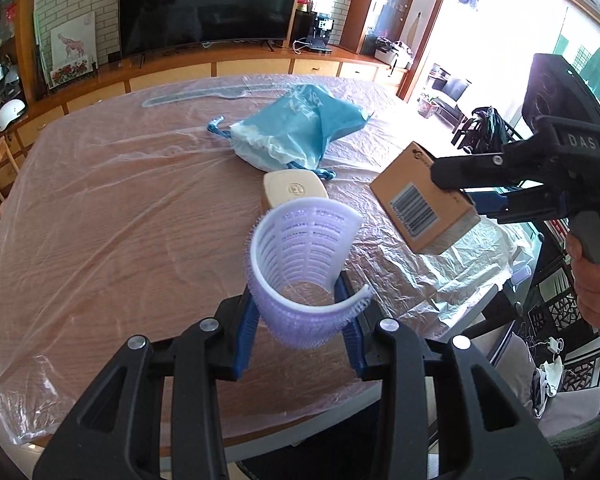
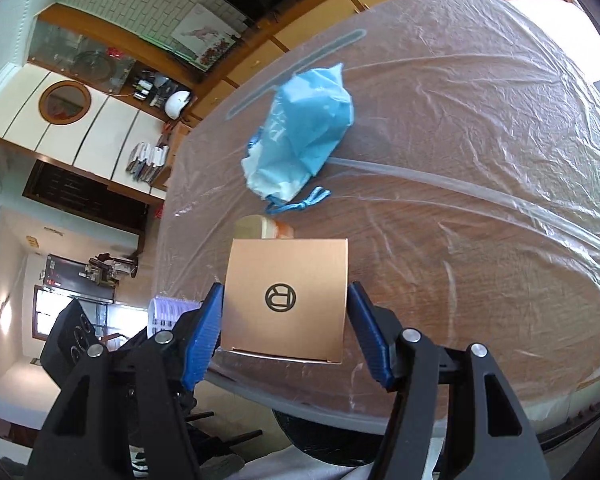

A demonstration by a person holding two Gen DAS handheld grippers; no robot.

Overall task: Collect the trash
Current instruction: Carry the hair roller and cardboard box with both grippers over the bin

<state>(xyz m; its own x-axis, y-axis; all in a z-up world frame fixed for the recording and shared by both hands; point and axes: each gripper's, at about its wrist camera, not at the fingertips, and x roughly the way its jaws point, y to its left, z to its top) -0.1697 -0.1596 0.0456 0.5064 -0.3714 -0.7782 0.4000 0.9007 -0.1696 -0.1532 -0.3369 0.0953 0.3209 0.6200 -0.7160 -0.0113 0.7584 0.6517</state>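
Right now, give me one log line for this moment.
left gripper: shut on purple hair roller | right gripper: shut on brown box | on table: blue drawstring bag, beige container

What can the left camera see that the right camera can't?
Only the left wrist view shows the barcode on the box, the hand on the right gripper's handle, and the TV. Only the right wrist view shows the round logo on the box. Both show the blue bag lying on the plastic-covered table, the cardboard box in the right gripper, and the purple hair roller in the left gripper.
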